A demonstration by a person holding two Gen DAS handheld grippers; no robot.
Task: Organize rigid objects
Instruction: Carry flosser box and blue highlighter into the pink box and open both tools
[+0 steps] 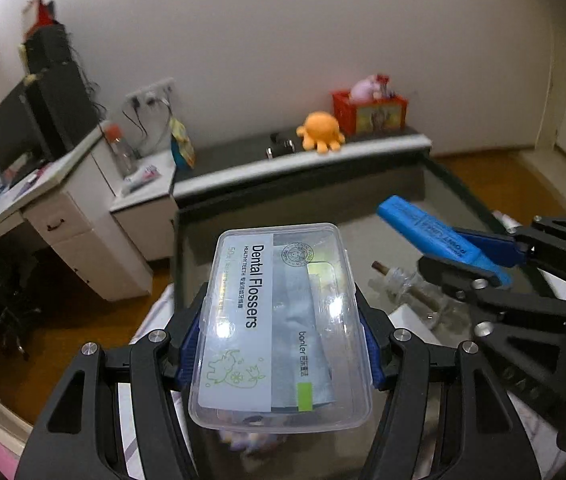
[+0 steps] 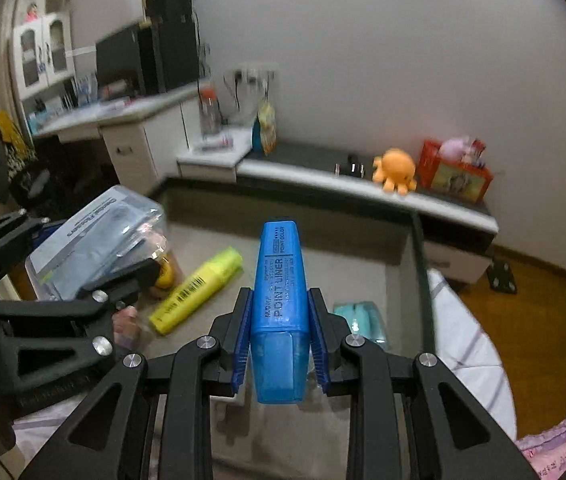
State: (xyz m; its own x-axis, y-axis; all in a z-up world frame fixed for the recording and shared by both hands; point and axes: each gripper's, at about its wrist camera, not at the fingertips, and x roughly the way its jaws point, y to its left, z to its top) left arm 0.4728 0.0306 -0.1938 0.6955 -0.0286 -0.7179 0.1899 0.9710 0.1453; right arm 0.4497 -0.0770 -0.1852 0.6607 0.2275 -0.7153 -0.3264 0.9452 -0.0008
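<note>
**Two items carried in over the grey tray**

Two rigid things are in hand at once, both in the air above the tray. The dental flosser box (image 1: 281, 328), a clear lidded case, sits crosswise between the blue pads of the left gripper (image 1: 281, 344), which is pinched on its long sides. The blue highlighter (image 2: 280, 312) is clamped about its middle by the right gripper (image 2: 280, 336), cap end pointing away towards the far wall of the tray.

Below them lies the grey tray (image 2: 403, 276). On its floor a yellow highlighter (image 2: 197, 290) rests at a slant, with a pale teal item (image 2: 361, 318) near the right wall; what that item is I cannot tell. A small glass bottle (image 1: 411, 284) shows under the right gripper in the left view.

By my judgement this is the carry-and-place step: both loads are over the tray but not yet set down. The next move likely calls for lowering each onto bare floor, the blue highlighter beside the yellow one, and releasing only once each rests flat.
</note>
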